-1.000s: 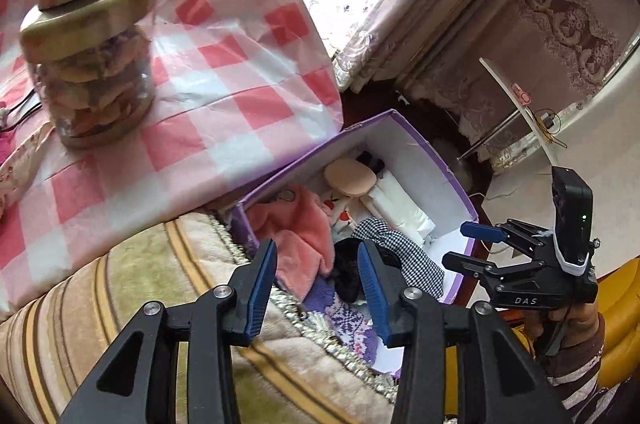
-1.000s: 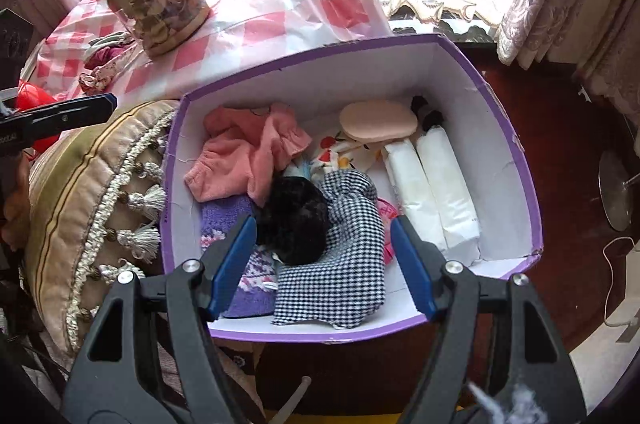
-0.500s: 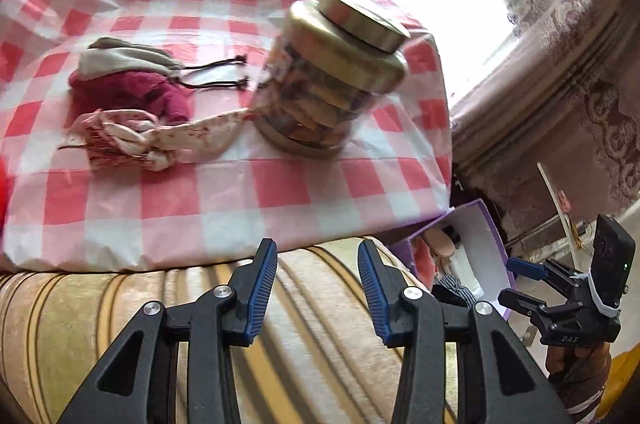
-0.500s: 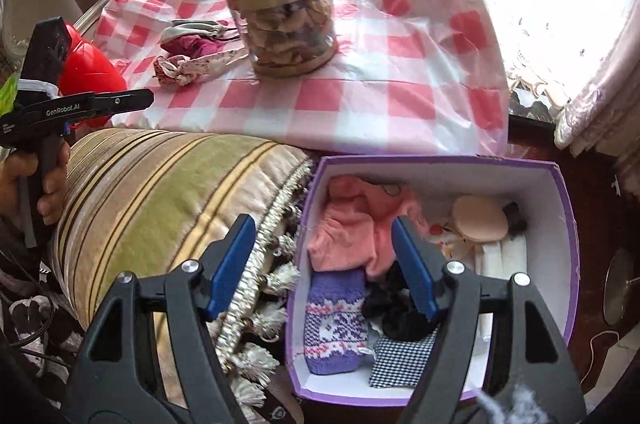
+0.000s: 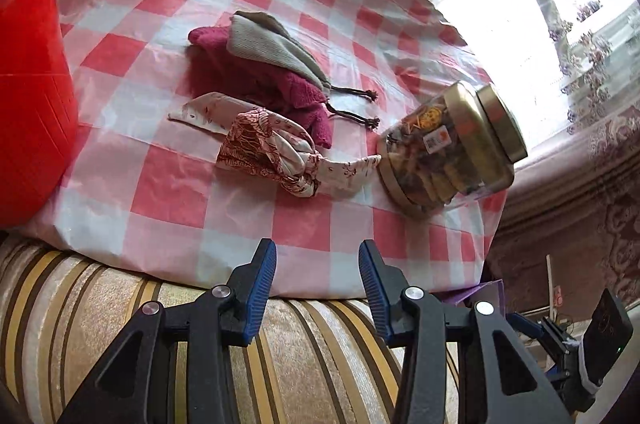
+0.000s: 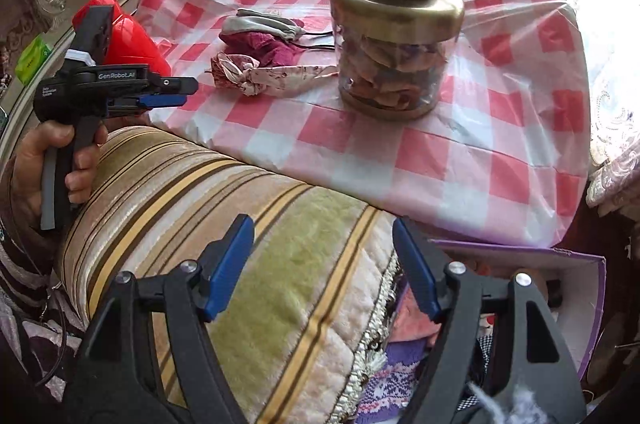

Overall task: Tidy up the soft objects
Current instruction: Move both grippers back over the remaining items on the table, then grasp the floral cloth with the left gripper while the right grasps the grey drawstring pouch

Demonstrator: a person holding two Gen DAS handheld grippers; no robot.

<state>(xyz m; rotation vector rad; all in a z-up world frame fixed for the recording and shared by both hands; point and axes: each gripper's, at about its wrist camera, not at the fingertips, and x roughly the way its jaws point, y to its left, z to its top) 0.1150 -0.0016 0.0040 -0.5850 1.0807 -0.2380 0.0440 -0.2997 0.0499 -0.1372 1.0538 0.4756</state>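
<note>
The knotted floral cloth sits on the checked surface, touching the maroon fuzzy piece and the grey drawstring pouch, just left of the glass jar. Your left tool is wide open and empty, hanging over the striped cushion. Right tool is open too, by the purple box. I'd go for the knot so you lift one piece only, and steer clear of the jar.
</note>
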